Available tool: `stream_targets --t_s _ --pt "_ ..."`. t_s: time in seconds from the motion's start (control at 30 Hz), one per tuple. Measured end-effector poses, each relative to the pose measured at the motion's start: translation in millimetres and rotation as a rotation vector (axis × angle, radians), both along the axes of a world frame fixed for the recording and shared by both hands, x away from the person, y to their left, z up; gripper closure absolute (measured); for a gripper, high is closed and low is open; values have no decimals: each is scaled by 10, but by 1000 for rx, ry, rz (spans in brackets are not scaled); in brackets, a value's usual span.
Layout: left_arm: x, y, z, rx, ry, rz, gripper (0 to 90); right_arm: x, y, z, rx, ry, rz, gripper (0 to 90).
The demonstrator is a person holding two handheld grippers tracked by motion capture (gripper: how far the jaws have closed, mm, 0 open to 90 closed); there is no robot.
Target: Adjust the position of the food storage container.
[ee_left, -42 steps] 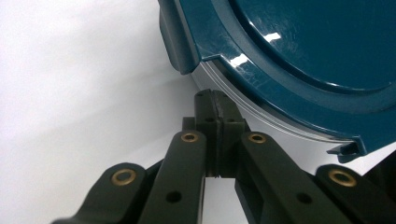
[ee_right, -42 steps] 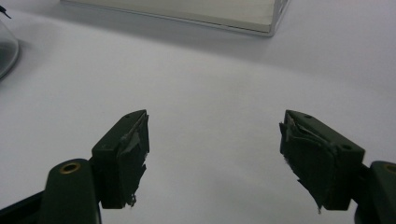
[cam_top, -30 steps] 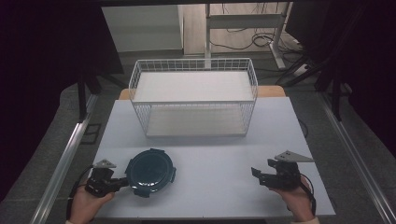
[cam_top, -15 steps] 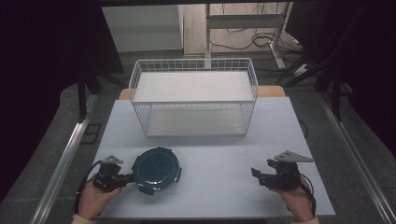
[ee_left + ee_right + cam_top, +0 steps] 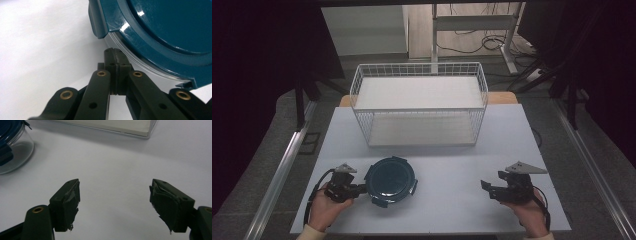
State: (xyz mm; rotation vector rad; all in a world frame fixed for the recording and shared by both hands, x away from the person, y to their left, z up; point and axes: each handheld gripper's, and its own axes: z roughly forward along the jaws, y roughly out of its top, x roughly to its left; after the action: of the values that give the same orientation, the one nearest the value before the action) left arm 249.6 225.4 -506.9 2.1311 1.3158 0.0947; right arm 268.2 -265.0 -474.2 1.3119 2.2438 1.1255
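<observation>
Left jaws: pressed together, pad against pad, with no gap between them in the left gripper view; the left gripper (image 5: 357, 189) lies low on the bench, its tips touching the clear rim of the container just under the lid's edge. Whether a thin lip of that rim is caught between the pads I cannot tell.
Right jaws: spread wide, nothing between them but bare bench; the right gripper (image 5: 488, 188) rests near the bench's front edge, holding nothing.
Container: a round clear container with a dark teal lid (image 5: 390, 179), (image 5: 160, 27), directly ahead of the left jaws and touching them; from the right jaws it sits well off to their left, its glassy wall (image 5: 13, 152) visible at the far left of the right gripper view.
Bench: pale surface (image 5: 452, 200) under both hands.
Wire basket: white basket (image 5: 419, 107) beyond both jaws, farther back on the bench, apart from the container and empty.
Step in hand: by my reading, the left gripper is nudging or gripping the container at its near rim, while the right waits.
Next move: likely carrying the container forward toward the basket; this calls for a firm hold on the rim, or the right jaws closing in on the far side to steady it.
</observation>
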Motion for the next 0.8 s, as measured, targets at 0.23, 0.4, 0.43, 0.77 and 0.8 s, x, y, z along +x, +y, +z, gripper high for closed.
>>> stream_targets --t_s 0.23,0.4,0.43,0.77,0.8 --pt "78 -189 13 5 0 -33 900 -2 4 -1 -2 1 4 241" --pt "122 -310 14 3 5 -57 900 0 -3 -2 -2 3 4 241" --pt "127 -341 14 1 6 -63 900 0 -5 -3 -1 3 4 240" --pt "161 -626 0 0 21 -111 900 -2 7 -5 0 7 8 239" --pt "165 -658 2 -2 23 -115 900 0 6 -1 2 7 6 239"
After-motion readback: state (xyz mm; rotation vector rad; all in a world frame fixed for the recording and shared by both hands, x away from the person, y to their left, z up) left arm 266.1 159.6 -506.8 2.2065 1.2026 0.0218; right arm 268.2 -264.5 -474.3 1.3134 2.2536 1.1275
